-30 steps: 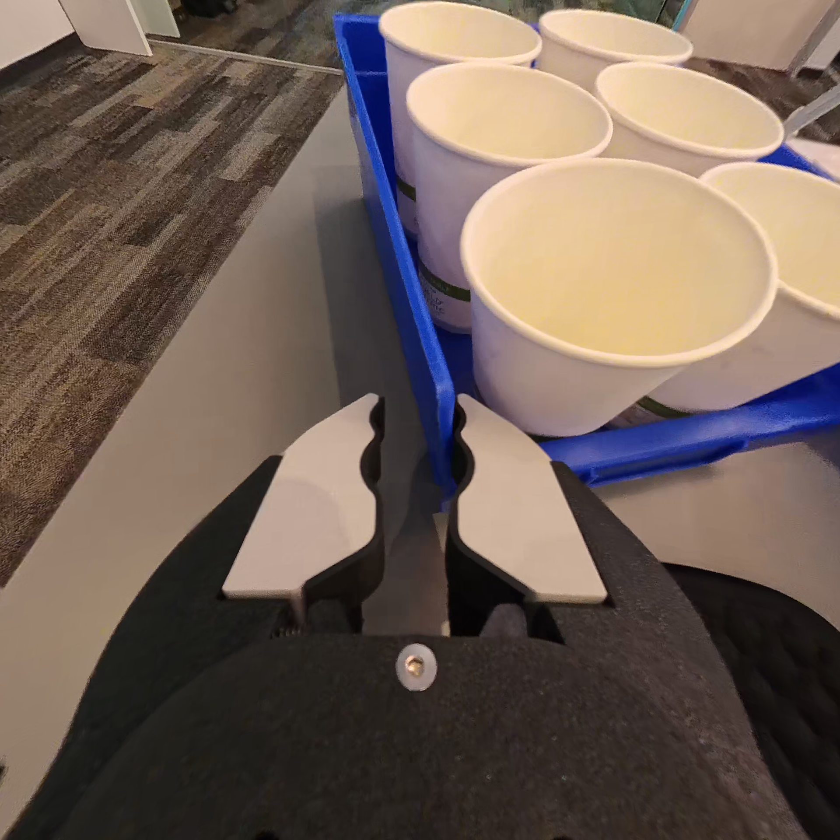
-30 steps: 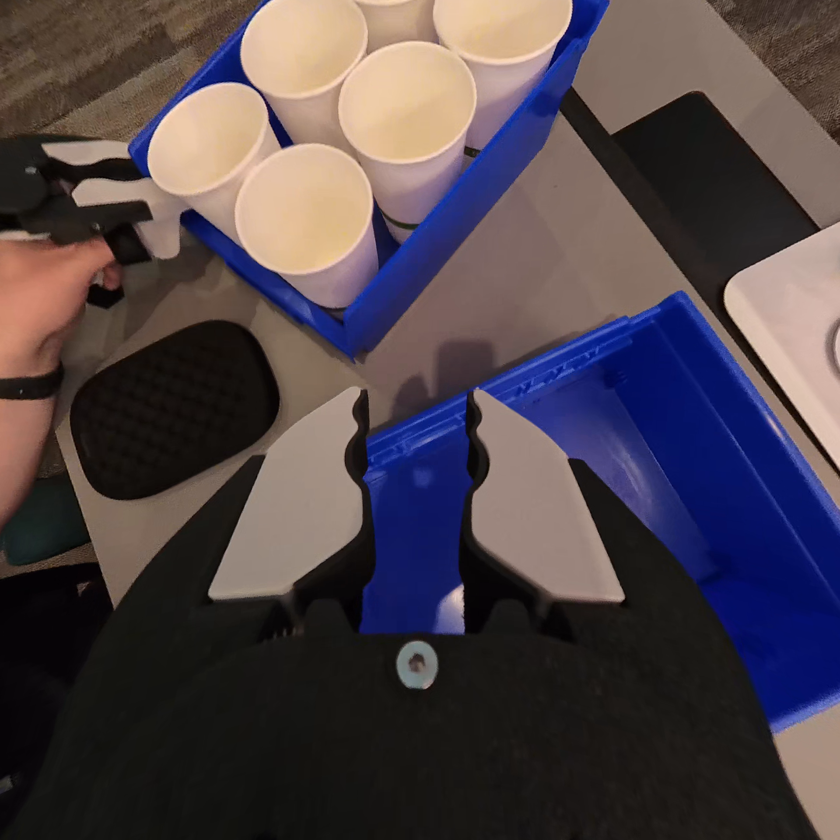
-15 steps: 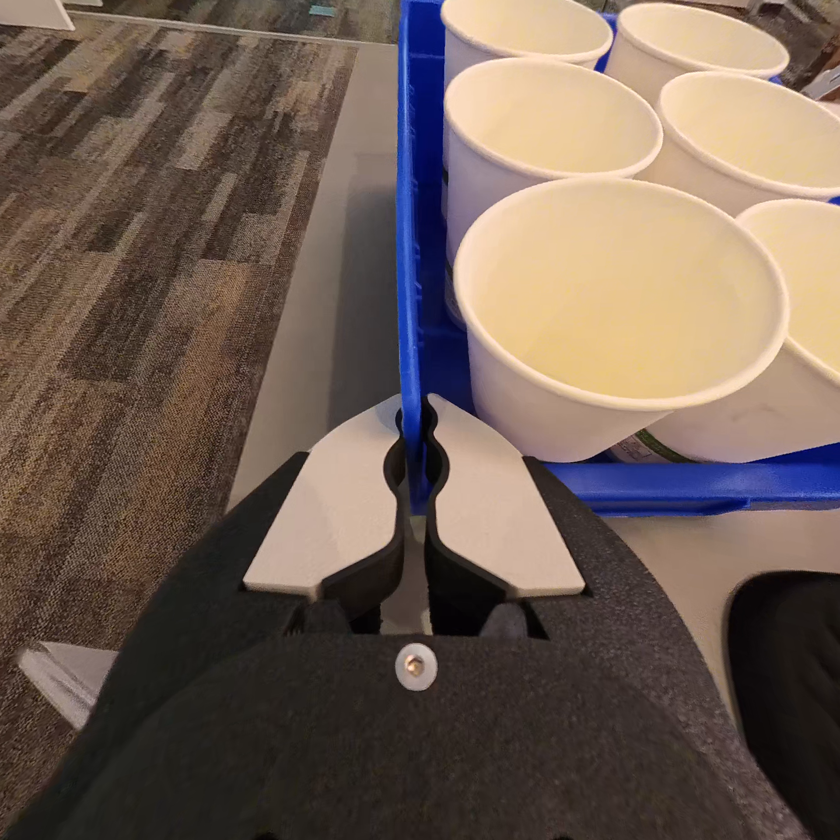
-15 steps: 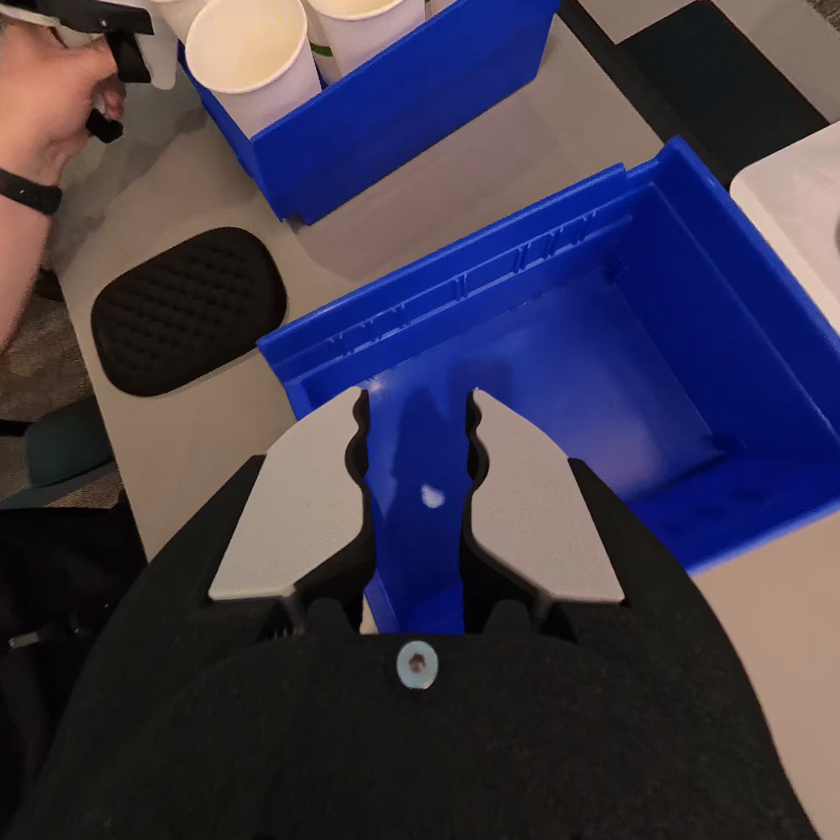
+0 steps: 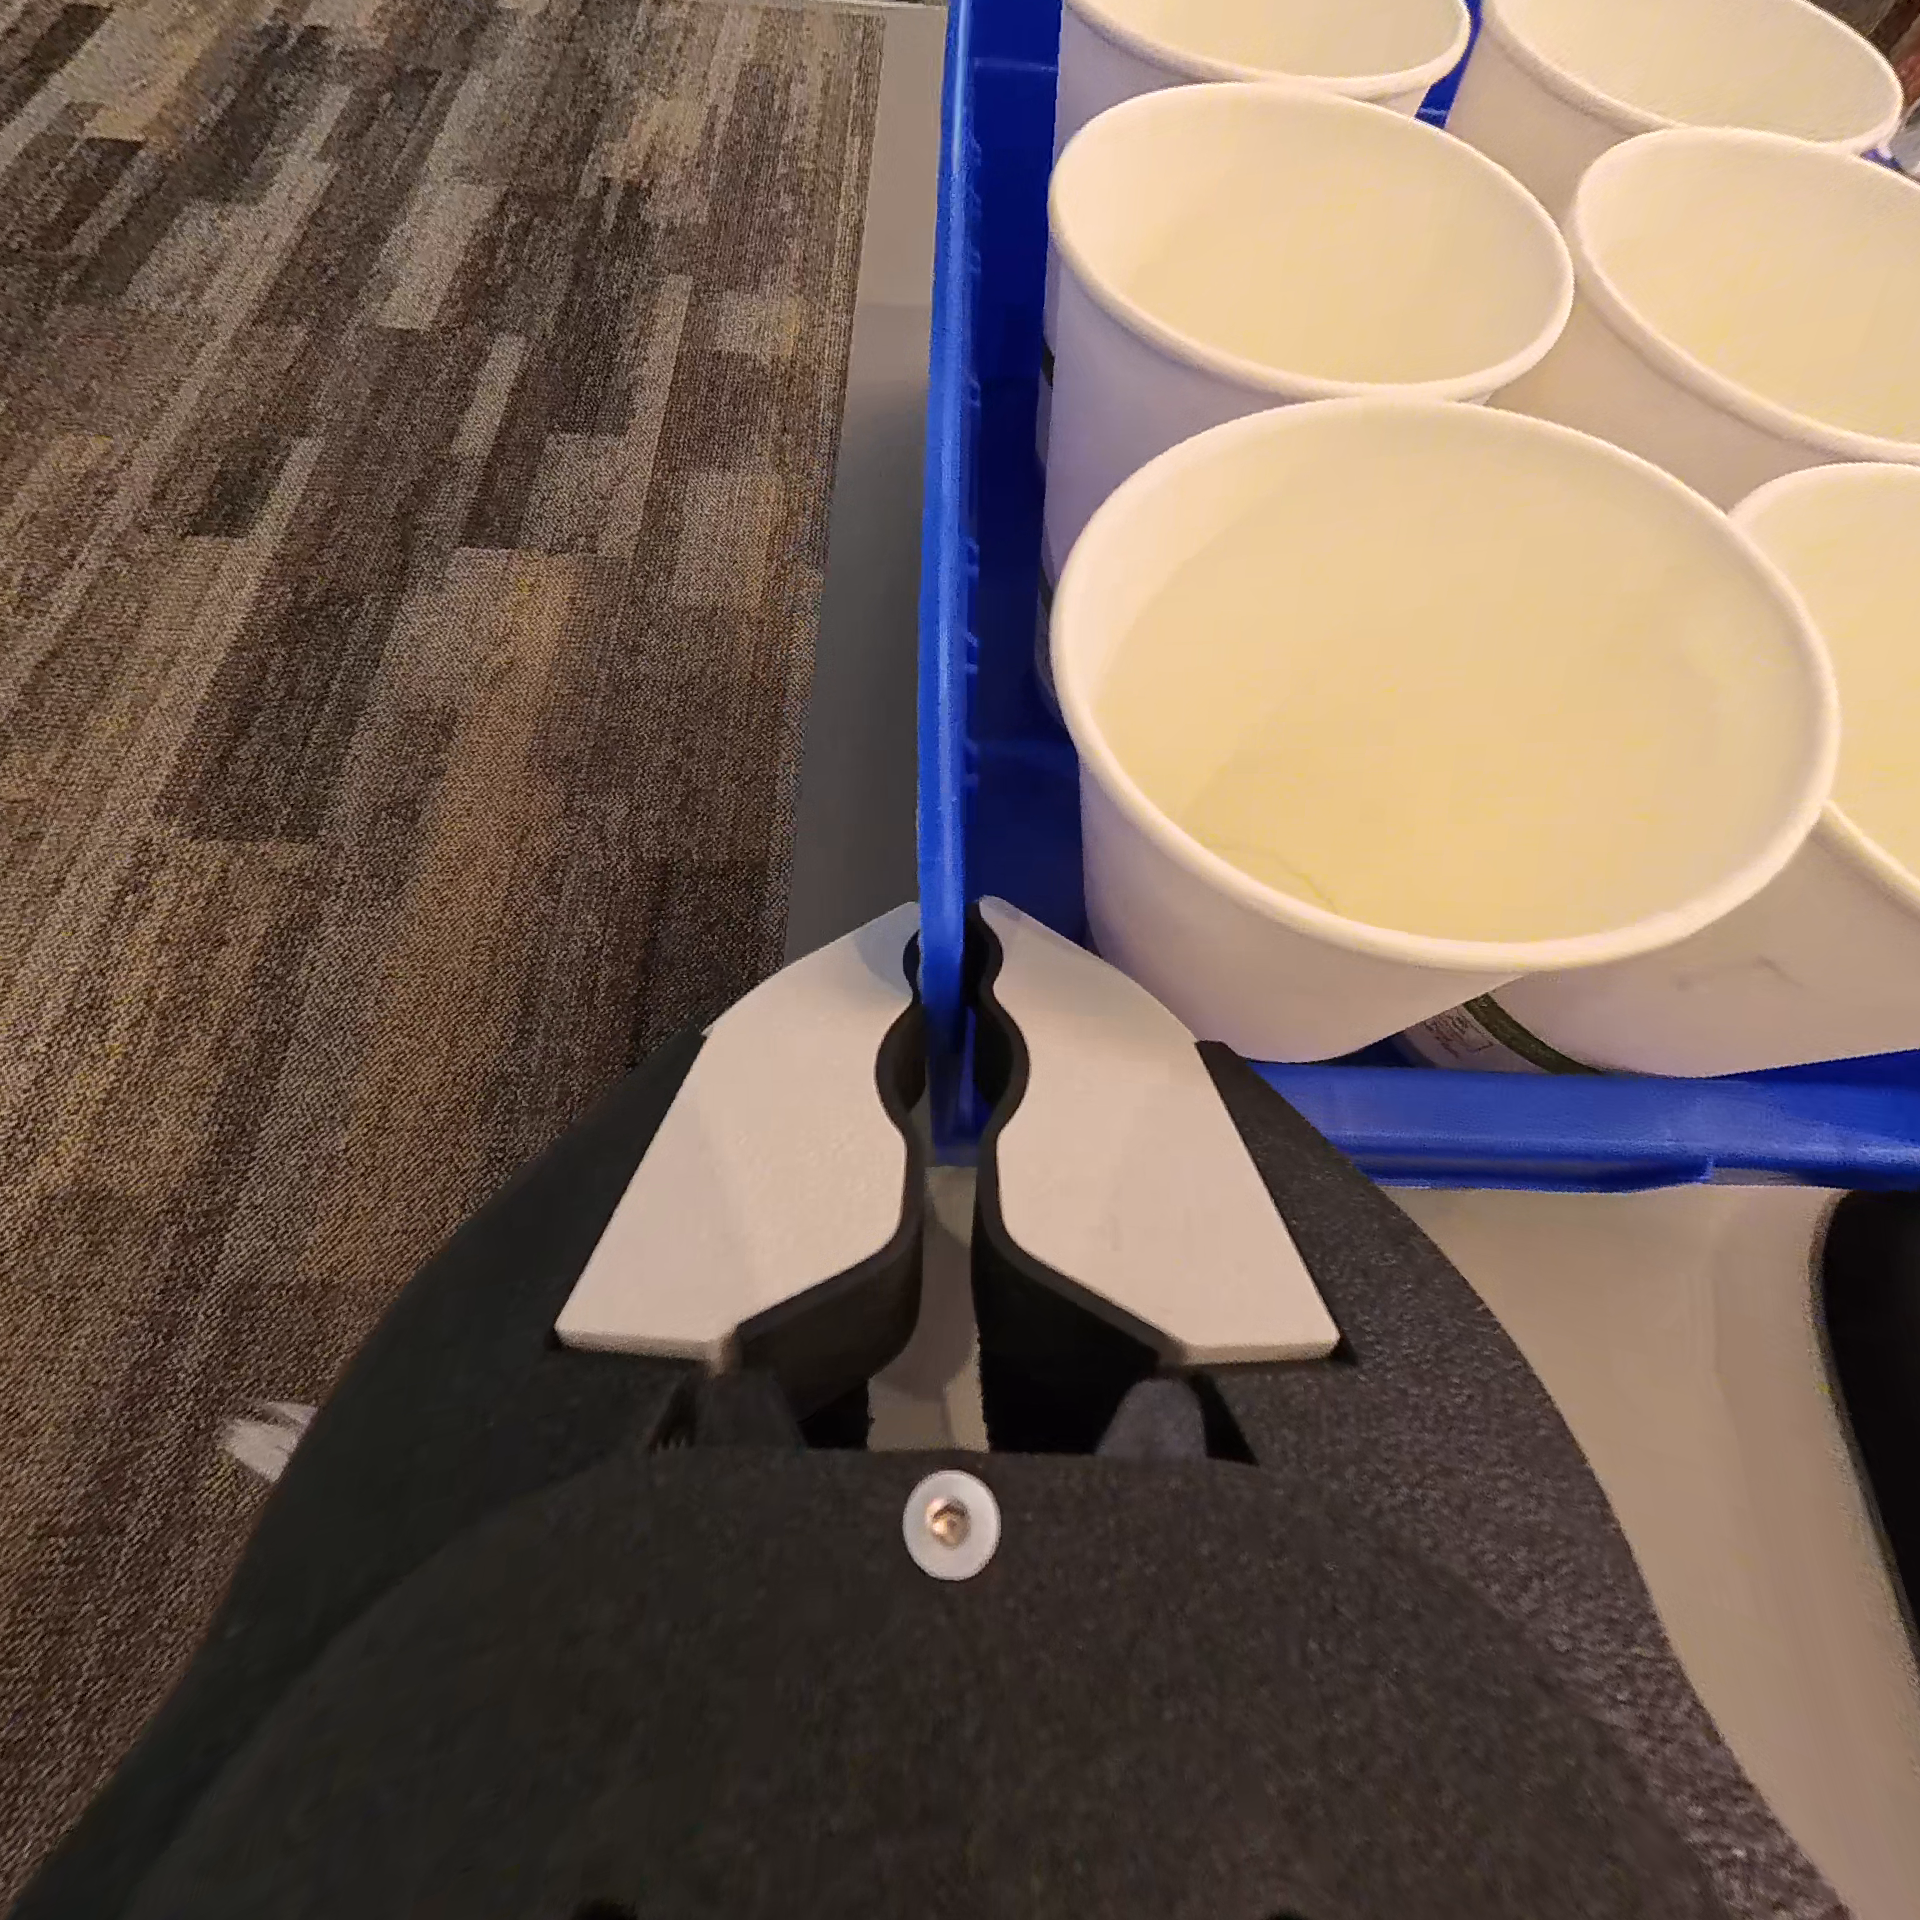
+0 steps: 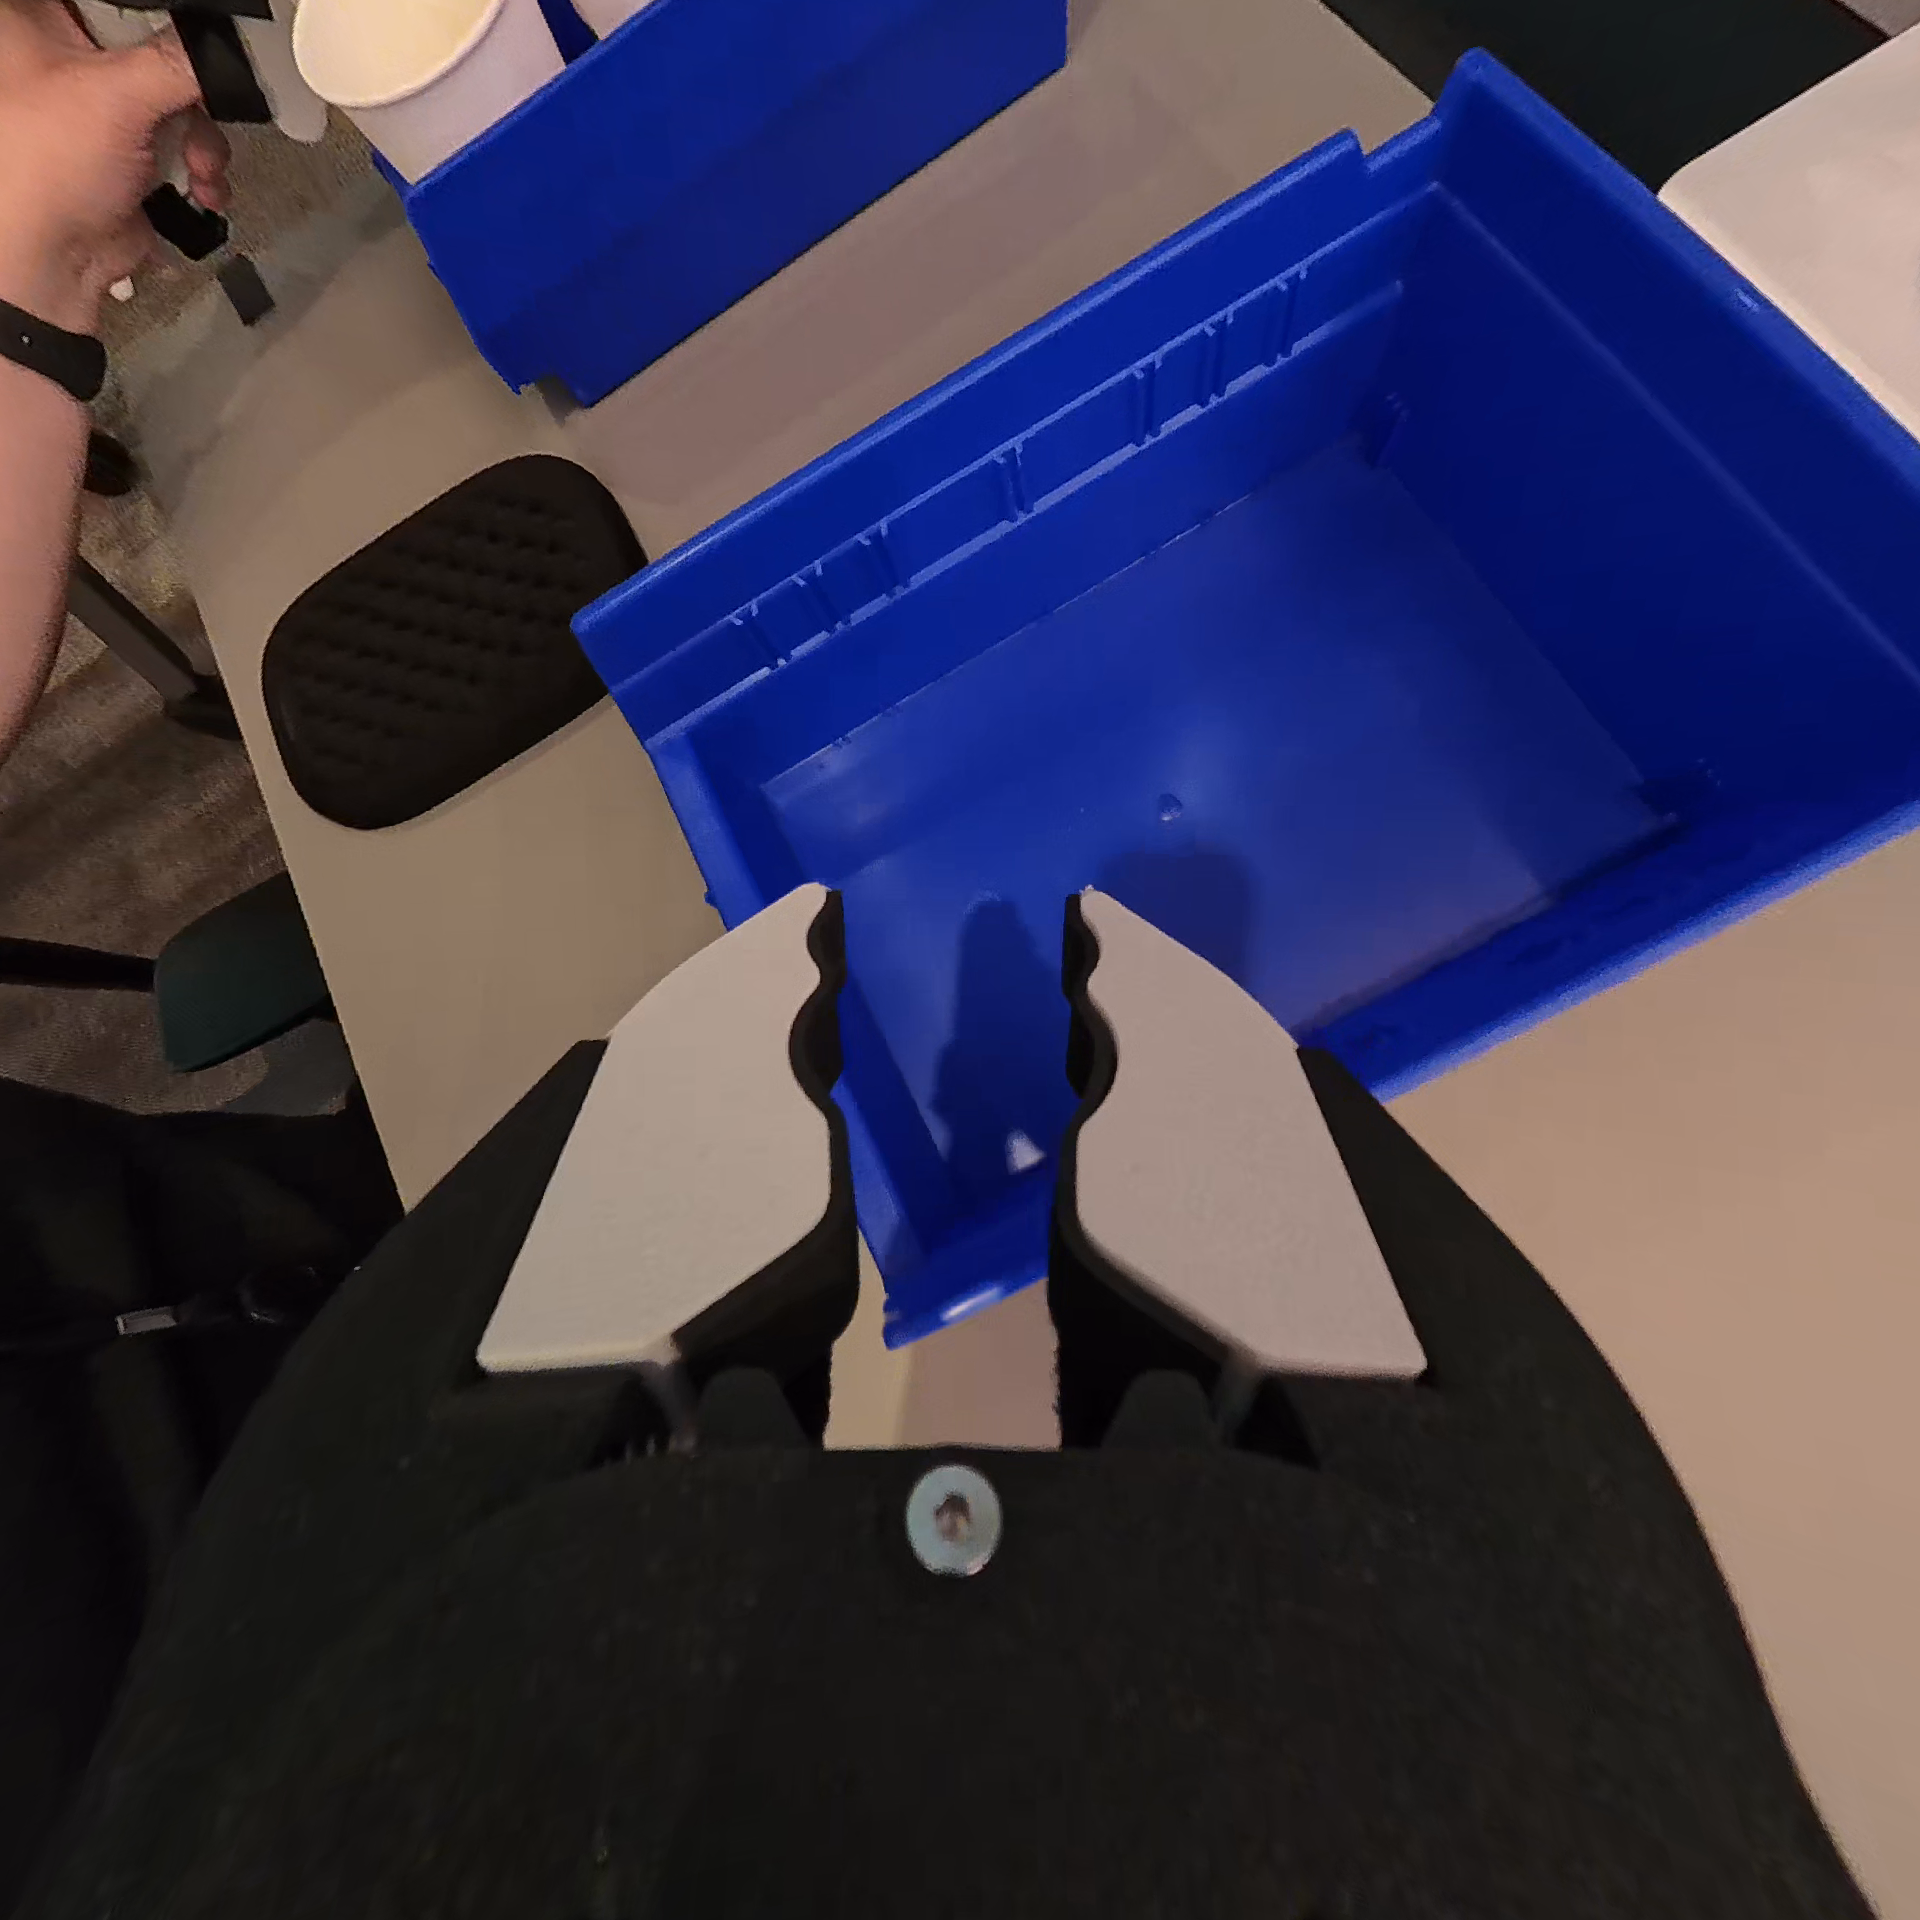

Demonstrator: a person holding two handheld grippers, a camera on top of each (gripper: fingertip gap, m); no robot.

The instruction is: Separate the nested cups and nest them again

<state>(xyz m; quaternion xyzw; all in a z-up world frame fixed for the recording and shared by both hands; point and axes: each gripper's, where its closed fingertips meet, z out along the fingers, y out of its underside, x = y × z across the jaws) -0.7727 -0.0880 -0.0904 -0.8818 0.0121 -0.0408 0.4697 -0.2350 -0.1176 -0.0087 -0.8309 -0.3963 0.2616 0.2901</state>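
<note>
pinching the near corner wall of the blue bin, the left gripper is sitting nearly shut on the plastic, with the white paper cups standing upright and crowded inside, rims touching or nearly so. the right gripper is hanging open and holding nothing above the near corner of an empty blue bin on the desk. judging the cups light, thin-walled and easily crushed, so taking one gently across the rim or upper wall is looking safest.

Small print on cup label, too small to read.
</note>
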